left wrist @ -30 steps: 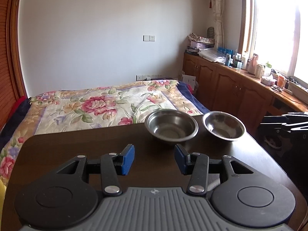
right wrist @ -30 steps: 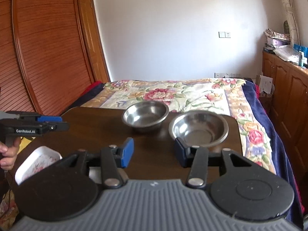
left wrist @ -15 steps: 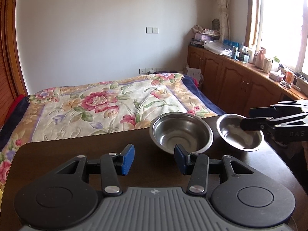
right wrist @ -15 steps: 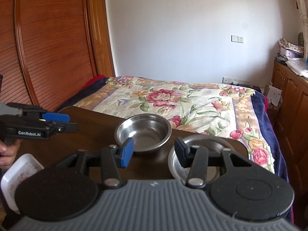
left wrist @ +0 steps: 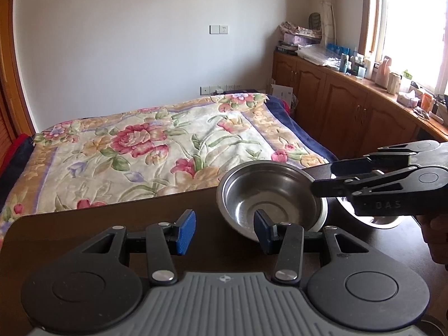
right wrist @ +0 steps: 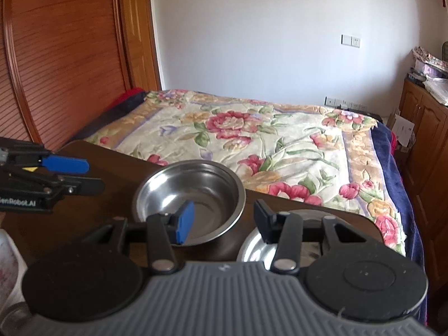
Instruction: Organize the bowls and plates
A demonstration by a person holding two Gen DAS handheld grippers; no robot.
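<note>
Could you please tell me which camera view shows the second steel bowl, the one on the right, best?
Neither is good. The right wrist view shows slightly more of the second bowl, behind its own claw. The left wrist view shows only a sliver under the right claw.

My left claw (left wrist: 224, 229) is level with its blue-padded fingers spread wide. My right claw (right wrist: 221, 221) also gapes, angled slightly downward.

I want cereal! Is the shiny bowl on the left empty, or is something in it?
Empty. The left steel bowl sits upright on the dark table, and its bare metal bottom shows, with only reflections inside.
</note>
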